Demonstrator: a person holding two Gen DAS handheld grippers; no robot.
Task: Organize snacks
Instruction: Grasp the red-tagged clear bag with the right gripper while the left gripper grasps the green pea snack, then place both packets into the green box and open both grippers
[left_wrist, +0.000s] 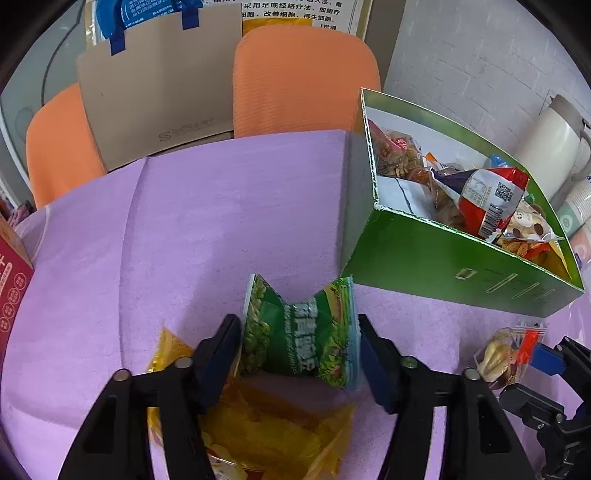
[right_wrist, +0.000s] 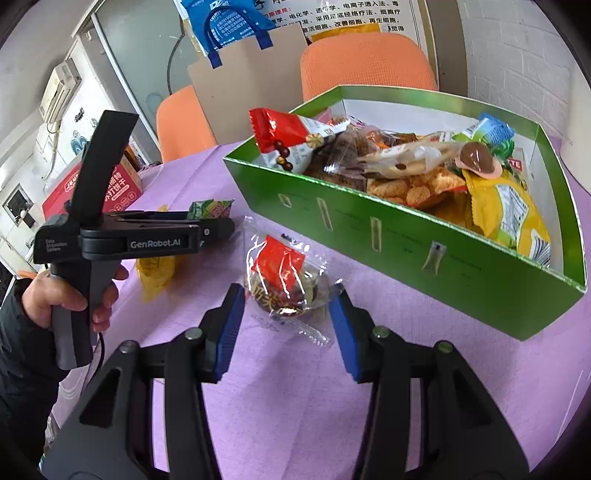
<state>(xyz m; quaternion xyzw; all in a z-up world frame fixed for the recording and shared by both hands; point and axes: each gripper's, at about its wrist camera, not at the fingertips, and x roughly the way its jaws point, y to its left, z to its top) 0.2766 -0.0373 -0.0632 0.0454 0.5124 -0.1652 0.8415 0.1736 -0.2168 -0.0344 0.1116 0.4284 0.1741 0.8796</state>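
The green crinkled pea-snack packet (left_wrist: 299, 332) sits pinched at its waist between the pads of the left hand-held gripper (left_wrist: 299, 343), above a yellow plastic snack bag (left_wrist: 280, 417) lying on the purple-clothed counter (left_wrist: 221, 221). At about one o'clock stands the green cardboard box (left_wrist: 443, 258), already heaped with packets. The right hand-held gripper (right_wrist: 286, 317) is spread wide around a clear wrapped sweet with a red label (right_wrist: 284, 280), not yet closed. Most snacks look boxed; these three remain.
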